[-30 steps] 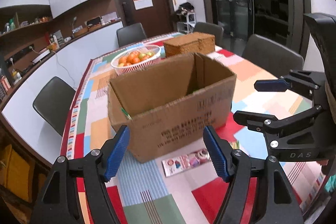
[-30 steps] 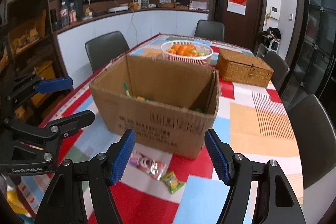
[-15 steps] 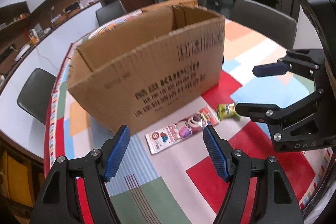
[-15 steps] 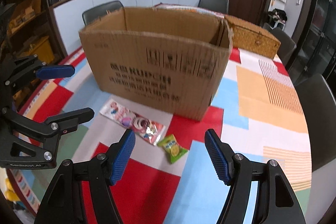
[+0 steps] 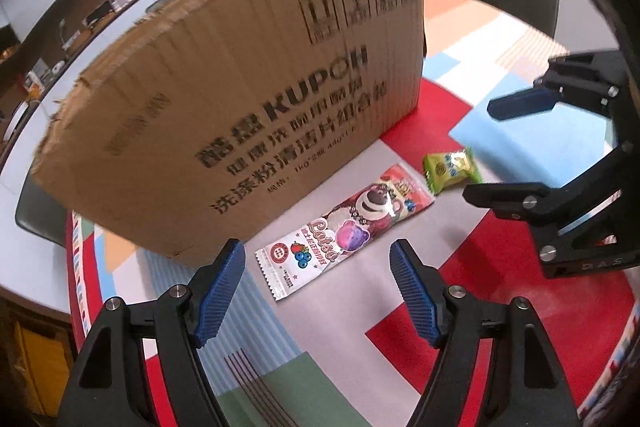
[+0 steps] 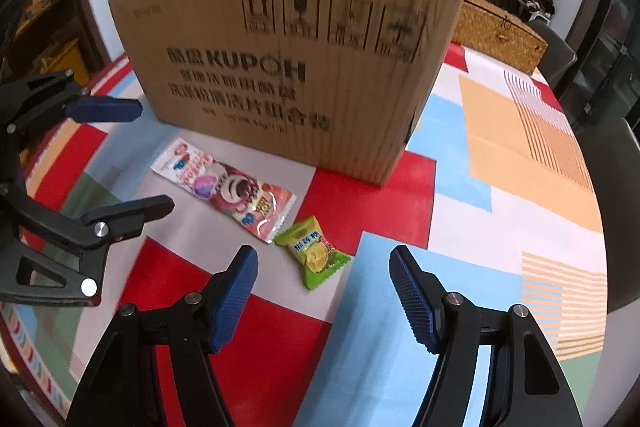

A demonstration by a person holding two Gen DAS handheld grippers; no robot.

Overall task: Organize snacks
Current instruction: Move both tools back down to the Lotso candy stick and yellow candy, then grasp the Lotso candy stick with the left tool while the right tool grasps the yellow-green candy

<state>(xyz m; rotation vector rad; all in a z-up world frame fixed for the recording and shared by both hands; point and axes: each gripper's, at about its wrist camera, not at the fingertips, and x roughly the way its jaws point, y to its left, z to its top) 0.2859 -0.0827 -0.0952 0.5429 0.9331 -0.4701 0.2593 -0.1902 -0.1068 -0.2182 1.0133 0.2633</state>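
I had the left gripper (image 5: 316, 291) spread wide and empty, low over the tablecloth (image 5: 320, 339), with the pink bear snack packet (image 5: 346, 227) lying flat just ahead of its fingertips, close beside the cardboard box (image 5: 240, 99). My right gripper (image 6: 322, 295) was equally wide and held nothing; the small green candy (image 6: 314, 251) lay between and just beyond its blue pads (image 6: 236, 291), almost touching the packet's end.

Both views low, facing box (image 5: 240, 99)
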